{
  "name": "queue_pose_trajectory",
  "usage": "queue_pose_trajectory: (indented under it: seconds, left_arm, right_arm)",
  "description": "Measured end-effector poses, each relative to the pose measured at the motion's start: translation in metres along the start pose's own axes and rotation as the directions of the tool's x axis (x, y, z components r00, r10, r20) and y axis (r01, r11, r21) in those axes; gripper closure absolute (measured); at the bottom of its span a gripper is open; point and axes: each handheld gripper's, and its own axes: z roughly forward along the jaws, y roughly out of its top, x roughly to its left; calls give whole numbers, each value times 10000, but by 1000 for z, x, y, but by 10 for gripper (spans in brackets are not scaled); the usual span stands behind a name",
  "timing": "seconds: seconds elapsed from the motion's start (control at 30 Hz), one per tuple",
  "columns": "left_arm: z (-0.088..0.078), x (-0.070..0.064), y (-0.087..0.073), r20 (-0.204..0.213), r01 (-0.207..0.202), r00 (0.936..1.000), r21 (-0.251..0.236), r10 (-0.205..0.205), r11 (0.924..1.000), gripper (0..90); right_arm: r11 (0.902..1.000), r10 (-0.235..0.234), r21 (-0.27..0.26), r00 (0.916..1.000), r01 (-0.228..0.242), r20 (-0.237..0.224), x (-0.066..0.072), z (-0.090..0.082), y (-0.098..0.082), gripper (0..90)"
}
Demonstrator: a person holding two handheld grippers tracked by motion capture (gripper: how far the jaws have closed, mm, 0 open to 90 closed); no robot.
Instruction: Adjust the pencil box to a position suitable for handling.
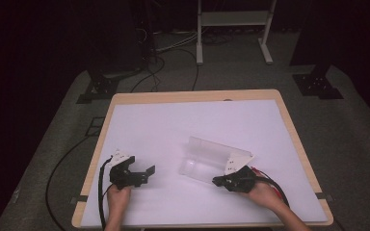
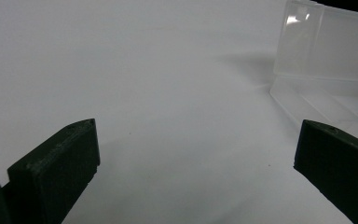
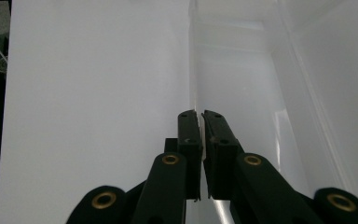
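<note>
A wooden-edged table (image 1: pixel 289 126) is covered by a white sheet (image 1: pixel 197 130). On the sheet, right of centre, a clear plastic box (image 1: pixel 207 159) lies open. Its near wall is clamped between the almost closed jaws of the right gripper (image 3: pixel 200 116). The left gripper (image 2: pixel 196 154) is held wide apart over bare sheet, gripping nothing. No writing can be read anywhere.

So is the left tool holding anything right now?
No, the left tool is wide open over the bare white table, with the clear plastic box off to one side.
</note>
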Motion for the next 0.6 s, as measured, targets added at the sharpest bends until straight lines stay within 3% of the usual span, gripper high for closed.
queue_pose_trajectory:
  seconds: [0.3, 0.4, 0.6]
  left_arm:
    - [0, 0, 0, 3, -2, 10000, 8, 2, 10000, 0]
    - [0, 0, 0, -1, 1, 10000, -5, -1, 10000, 0]
    - [0, 0, 0, 0, -23, 10000, 18, 23, 10000, 0]
  right_arm:
    - [9993, 305, 237, 9992, -299, -250, -1, 5, -3, 837]
    - [9987, 451, 257, 9986, -444, -280, -2, 4, -4, 755]
    - [9972, 709, -223, 9971, -715, -290, -4, -7, -3, 644]
